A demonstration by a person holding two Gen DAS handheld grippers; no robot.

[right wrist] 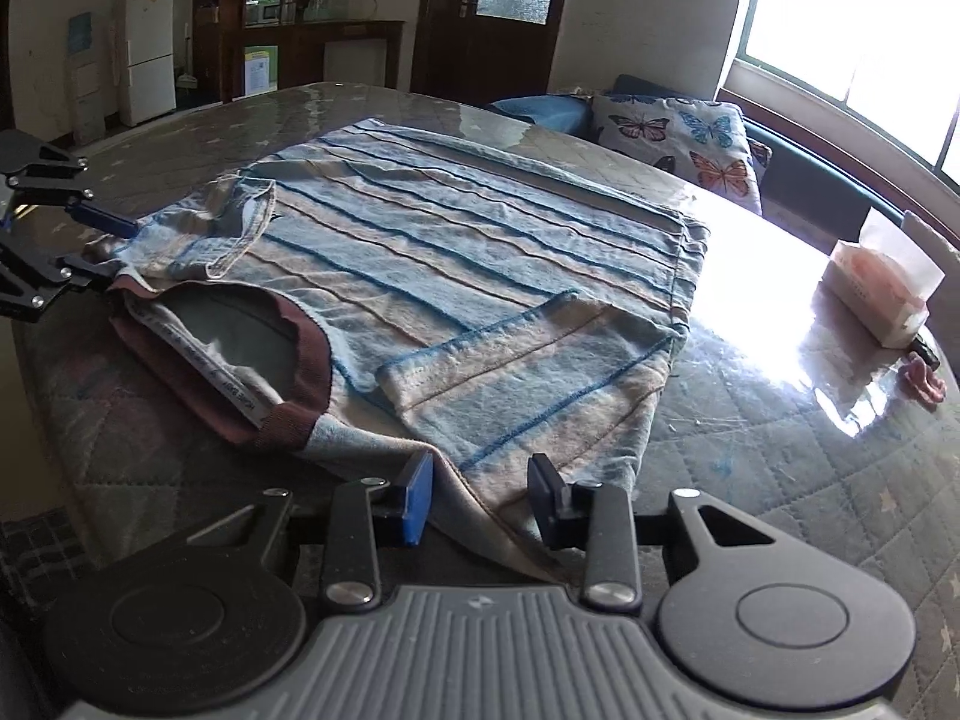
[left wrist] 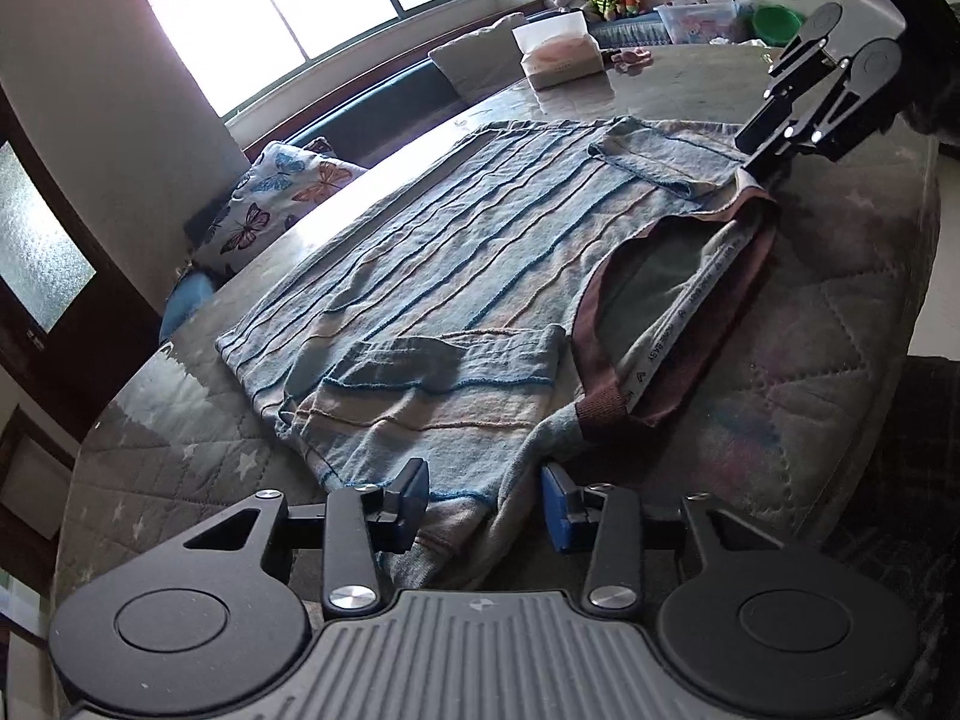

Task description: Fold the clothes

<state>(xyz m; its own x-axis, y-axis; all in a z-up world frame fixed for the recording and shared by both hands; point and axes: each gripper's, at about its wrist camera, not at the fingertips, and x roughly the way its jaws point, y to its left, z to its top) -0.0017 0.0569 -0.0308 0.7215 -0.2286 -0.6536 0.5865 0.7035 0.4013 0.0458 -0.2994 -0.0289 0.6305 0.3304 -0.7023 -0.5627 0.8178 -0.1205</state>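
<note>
Quilted table (left wrist: 840,324), striped shirt (left wrist: 456,252) flat, both grippers angled down at its shoulders

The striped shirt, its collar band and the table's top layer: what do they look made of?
Striped shirt: soft knit cotton by the look, matte, slightly fuzzy, with raised blue seam lines. Collar band: ribbed knit, brownish maroon, matte. Table: quilted padded fabric with stars, apparently under a clear glossy sheet, glass or plastic, judging by the window glare; which one is unclear.
</note>
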